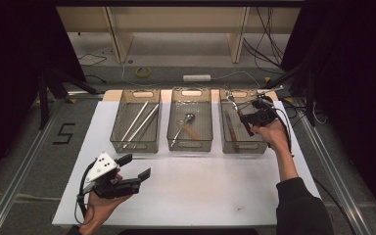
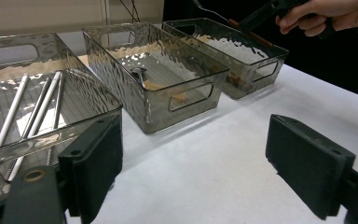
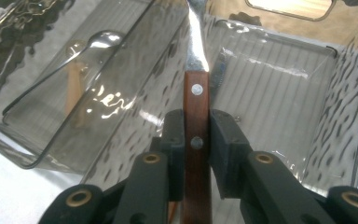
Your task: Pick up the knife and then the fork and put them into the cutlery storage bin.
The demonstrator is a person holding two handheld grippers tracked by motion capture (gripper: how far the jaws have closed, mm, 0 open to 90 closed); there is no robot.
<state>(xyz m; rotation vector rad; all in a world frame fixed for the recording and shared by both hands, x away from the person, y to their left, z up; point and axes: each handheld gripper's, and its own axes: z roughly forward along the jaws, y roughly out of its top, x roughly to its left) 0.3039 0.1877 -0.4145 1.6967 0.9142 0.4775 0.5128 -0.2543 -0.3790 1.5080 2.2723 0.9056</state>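
My right gripper [image 1: 246, 119] is shut on the wooden handle of a wood-handled utensil [image 1: 236, 106] above the right-hand smoked bin [image 1: 243, 149]. In the right gripper view the pads [image 3: 223, 140] press the riveted handle [image 3: 196, 93] from both sides, and its metal neck runs up out of view. A similar wood-handled utensil [image 1: 232, 131] lies in that bin. My left gripper [image 1: 136, 166] stays open and empty over the white table near its front left. Its two jaws stand wide apart in the left gripper view [image 2: 196, 158].
The left bin [image 1: 135, 147] holds several metal rods [image 2: 32, 112]. In the middle bin [image 1: 190, 146] lies a spoon [image 1: 182, 126] with a wooden-handled piece. The white tabletop [image 1: 196, 191] stretches in front of the bins. Cables and a roll of tape [image 1: 143, 72] lie on the floor behind.
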